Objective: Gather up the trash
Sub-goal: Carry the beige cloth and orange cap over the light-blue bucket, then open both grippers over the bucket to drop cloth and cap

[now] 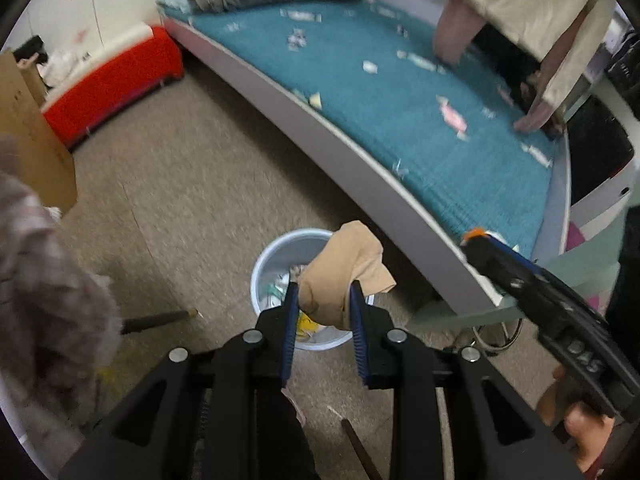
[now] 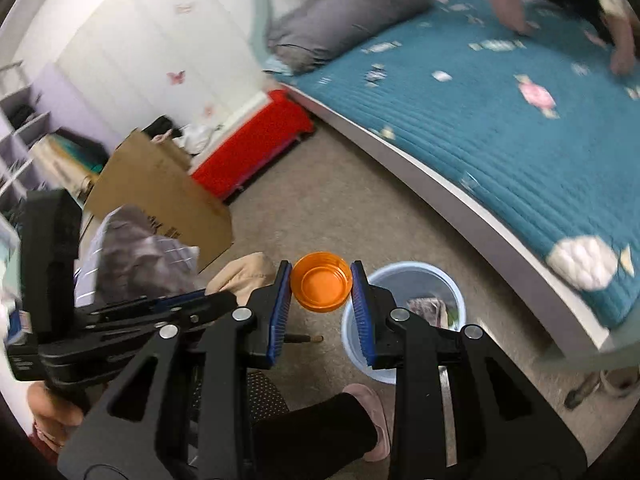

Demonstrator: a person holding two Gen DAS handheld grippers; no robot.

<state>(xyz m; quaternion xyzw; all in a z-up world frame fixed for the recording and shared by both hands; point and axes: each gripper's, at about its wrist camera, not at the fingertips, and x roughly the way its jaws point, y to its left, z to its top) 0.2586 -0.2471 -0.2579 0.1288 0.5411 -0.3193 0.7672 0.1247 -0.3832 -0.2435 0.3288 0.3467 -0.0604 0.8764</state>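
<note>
The drop-off step is in hand. At the lower centre of the left wrist view, the left hand-held gripper (image 1: 323,300) pinches a crumpled tan cloth-like wad (image 1: 347,268) directly above the pale blue round plastic bin (image 1: 262,268). The right hand-held gripper (image 2: 321,286) clamps a shallow orange plastic cup (image 2: 321,282) just left of that bin (image 2: 404,276). Next, each needs centring over the rim before letting go.

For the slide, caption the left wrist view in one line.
Left gripper clamps a crumpled tan paper wad above the pale blue round waste bin beside the teal-quilted bed.
</note>
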